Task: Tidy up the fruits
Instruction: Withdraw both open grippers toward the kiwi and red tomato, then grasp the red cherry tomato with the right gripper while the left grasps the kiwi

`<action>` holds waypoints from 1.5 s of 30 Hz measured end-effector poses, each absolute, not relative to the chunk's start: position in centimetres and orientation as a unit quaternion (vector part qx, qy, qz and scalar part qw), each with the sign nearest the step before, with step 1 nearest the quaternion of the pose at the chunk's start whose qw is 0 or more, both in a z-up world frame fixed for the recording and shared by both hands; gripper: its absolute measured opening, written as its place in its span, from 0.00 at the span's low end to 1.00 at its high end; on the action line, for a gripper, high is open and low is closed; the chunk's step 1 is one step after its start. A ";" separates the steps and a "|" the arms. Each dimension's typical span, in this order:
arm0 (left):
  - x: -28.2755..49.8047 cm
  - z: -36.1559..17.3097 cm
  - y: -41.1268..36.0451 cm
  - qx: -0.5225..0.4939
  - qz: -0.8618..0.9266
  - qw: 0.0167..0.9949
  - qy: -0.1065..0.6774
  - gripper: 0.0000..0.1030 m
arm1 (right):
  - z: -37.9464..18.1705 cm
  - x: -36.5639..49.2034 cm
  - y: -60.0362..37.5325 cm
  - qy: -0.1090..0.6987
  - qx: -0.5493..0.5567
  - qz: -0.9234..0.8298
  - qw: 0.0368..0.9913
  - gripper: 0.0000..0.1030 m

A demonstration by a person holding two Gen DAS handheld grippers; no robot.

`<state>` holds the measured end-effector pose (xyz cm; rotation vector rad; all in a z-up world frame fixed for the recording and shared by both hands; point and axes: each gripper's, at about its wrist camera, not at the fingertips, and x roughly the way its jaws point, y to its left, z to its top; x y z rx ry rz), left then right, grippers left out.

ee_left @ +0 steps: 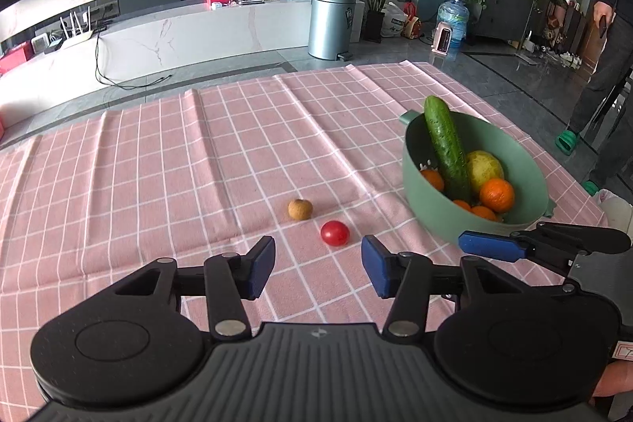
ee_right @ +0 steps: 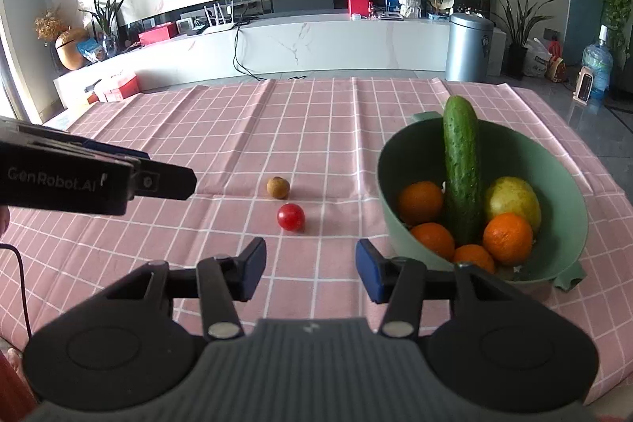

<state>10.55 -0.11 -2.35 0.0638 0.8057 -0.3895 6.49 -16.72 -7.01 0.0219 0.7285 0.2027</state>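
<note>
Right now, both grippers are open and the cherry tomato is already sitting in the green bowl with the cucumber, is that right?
Not quite: the cherry tomato lies on the pink cloth beside the green bowl, not inside, as the right wrist view shows. The cucumber is in the bowl, and both grippers are open.

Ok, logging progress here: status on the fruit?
Left gripper and right gripper open, empty. Cherry tomato and brown fruit loose on cloth, outside green bowl. Path clear.
</note>
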 end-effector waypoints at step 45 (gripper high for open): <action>17.2 -9.2 2.1 -0.059 -0.147 0.893 0.422 0.52 | -14.3 15.4 -11.7 0.370 -0.030 0.106 0.922 0.22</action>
